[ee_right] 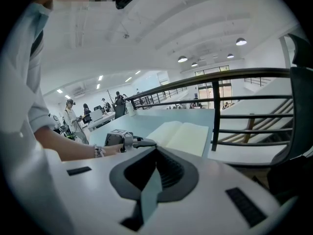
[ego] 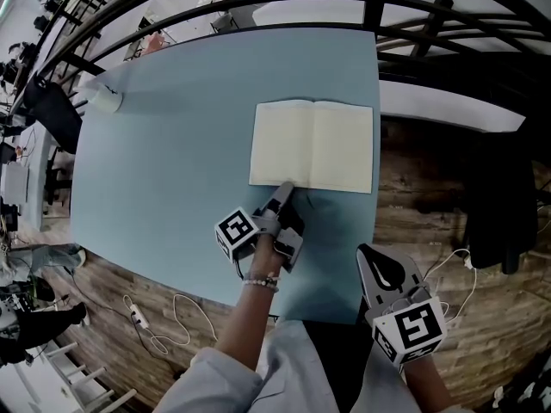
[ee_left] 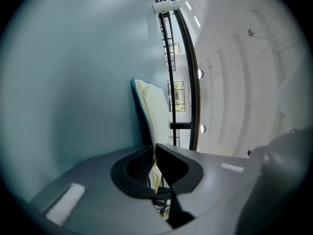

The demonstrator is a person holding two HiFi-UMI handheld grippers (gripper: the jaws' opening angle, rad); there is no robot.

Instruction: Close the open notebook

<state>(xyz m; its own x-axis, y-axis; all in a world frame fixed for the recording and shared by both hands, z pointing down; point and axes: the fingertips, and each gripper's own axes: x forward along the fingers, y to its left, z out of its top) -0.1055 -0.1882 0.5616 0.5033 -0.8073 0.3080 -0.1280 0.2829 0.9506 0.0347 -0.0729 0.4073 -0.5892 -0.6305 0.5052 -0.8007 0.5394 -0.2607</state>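
Blue table (ego: 172,162), one open notebook (ego: 314,144), left tongs (ego: 287,188) gripping its edge, right tongs (ego: 368,255) closed

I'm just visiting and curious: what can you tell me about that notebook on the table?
The notebook lies open and flat near the right edge of the light blue table, showing two blank cream pages and a thin blue cover edge. The left gripper is shut on the near edge of its left half.

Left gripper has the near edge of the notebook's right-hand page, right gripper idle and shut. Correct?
Not quite: the head view shows the left gripper gripping the near edge of the left-hand page of the notebook. The right gripper is idle and shut.
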